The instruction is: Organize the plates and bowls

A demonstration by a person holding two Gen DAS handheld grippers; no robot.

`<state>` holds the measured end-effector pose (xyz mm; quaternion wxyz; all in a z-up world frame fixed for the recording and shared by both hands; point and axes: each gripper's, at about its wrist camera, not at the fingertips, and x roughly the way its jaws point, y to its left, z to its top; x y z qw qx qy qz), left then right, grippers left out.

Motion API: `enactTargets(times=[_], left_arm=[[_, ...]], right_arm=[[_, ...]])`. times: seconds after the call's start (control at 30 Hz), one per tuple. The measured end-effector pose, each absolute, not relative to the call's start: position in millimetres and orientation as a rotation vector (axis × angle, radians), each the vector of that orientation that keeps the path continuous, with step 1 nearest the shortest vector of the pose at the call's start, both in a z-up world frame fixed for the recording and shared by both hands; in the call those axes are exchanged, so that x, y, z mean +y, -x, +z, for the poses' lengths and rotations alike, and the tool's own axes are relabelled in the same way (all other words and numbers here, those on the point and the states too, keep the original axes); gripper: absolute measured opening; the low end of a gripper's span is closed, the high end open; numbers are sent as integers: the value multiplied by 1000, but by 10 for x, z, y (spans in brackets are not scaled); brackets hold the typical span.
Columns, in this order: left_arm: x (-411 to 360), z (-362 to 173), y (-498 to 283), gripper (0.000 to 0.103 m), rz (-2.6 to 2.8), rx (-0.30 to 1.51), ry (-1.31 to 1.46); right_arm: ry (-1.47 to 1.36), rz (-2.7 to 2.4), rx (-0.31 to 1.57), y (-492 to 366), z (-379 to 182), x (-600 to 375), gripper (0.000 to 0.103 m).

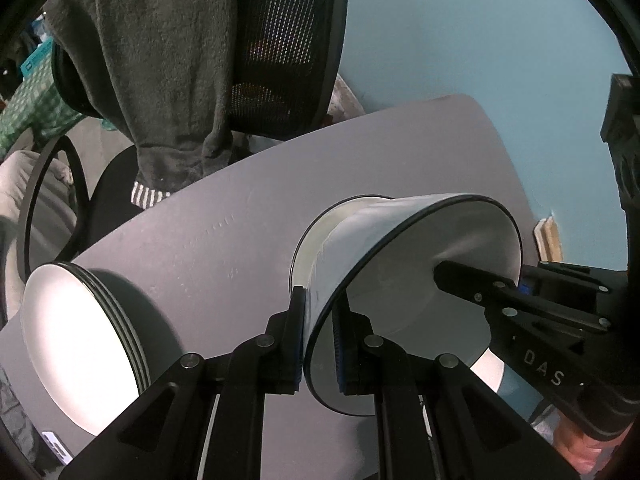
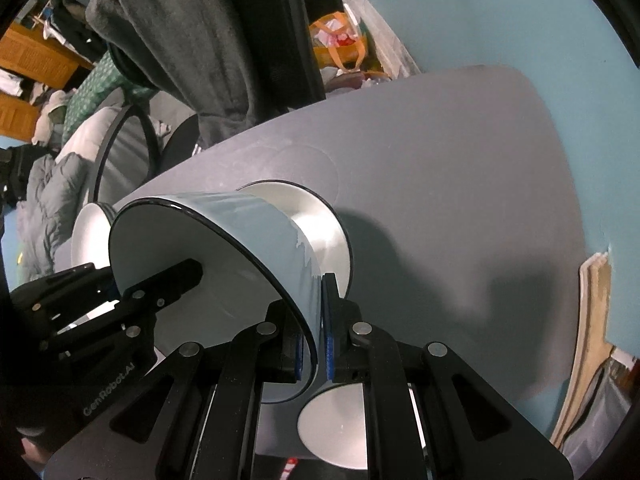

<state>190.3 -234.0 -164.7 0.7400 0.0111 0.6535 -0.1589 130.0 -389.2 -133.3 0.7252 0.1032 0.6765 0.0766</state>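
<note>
Both grippers [image 1: 319, 344] [image 2: 313, 350] clamp bowl [image 1: 404, 264], empty.

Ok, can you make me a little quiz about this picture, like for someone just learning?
1. True or false: the left tongs and the right tongs both grip the light blue, black-rimmed bowl.
2. The stack of white, black-rimmed plates stands on: A) the grey table B) a shelf C) a sink?
3. Fill in: the tongs pinch the bowl at its ____.
Key: 1 true; 2 A; 3 rim.

Bowl [image 1: 400, 280] (tilted) between both tools
</note>
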Motion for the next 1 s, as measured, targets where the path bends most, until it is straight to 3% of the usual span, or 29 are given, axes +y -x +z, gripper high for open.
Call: enactTargets(times=[0.53, 0.73, 1.0], left_arm=[[-2379, -1767, -1990, 11, -337, 1458, -49], [-2368, -1796, -2000, 21, -347, 1491, -11], [-2351, -1804, -2039, 21, -350, 1510, 31]], right_arm=[[-259, 172, 1545, -1411, -1475, -4030, 8], [-199, 182, 1588, -1443, -1487, -3957, 9], [-241, 165, 1597, -1447, -1493, -3996, 10]])
